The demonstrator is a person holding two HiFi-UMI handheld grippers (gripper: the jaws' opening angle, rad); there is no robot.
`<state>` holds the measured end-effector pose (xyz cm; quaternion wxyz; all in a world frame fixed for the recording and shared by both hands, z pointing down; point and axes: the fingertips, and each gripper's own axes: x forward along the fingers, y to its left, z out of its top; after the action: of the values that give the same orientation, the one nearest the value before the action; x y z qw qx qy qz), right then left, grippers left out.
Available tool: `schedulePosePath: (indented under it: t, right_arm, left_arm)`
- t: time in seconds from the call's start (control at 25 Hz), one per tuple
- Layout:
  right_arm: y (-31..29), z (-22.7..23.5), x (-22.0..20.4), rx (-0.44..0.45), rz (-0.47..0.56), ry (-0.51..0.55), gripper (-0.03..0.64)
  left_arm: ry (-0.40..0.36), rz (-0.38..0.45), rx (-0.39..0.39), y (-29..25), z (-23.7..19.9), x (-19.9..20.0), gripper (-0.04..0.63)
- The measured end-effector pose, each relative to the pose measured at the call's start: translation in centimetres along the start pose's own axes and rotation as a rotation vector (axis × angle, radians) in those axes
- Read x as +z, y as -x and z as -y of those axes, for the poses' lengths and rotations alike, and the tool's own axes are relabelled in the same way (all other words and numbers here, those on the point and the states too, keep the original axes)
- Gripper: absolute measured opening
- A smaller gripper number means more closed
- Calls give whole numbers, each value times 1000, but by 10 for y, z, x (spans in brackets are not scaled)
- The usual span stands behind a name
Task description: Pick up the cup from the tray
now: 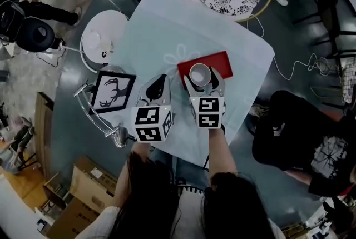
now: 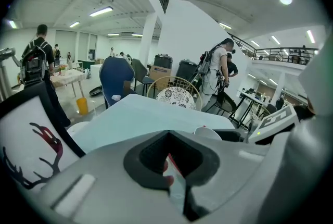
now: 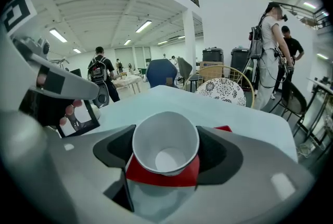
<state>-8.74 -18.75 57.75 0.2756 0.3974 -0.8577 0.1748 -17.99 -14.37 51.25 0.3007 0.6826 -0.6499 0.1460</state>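
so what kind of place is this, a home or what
Probably a large open workspace or lab hall, not a home: an upper balcony railing, ceiling strip lights, and a person with a backpack walking through.

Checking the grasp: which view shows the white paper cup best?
Right gripper view: the white paper cup fills the gap between the jaws, over the red tray. Head view shows it small from above; left gripper view, only its rim.
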Motion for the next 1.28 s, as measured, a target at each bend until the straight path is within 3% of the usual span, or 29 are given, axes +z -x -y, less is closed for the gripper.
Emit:
schedulePosePath:
  t: [0.36, 0.92, 1.12, 1.28]
  right_arm:
    - [18, 0, 10, -15, 28, 14, 365]
    - [82, 43, 4, -153, 56, -30, 365]
    - [104, 62, -5, -202, 67, -38, 365]
    - [120, 72, -11, -227, 64, -45, 364]
  left_arm:
    - [-4, 18, -30, 1, 12, 1, 2]
    - [-39, 50, -105, 19, 44, 8, 1]
    - [-123, 36, -152, 18, 69, 4, 2]
    - [-134, 34, -189, 18, 86, 2, 2]
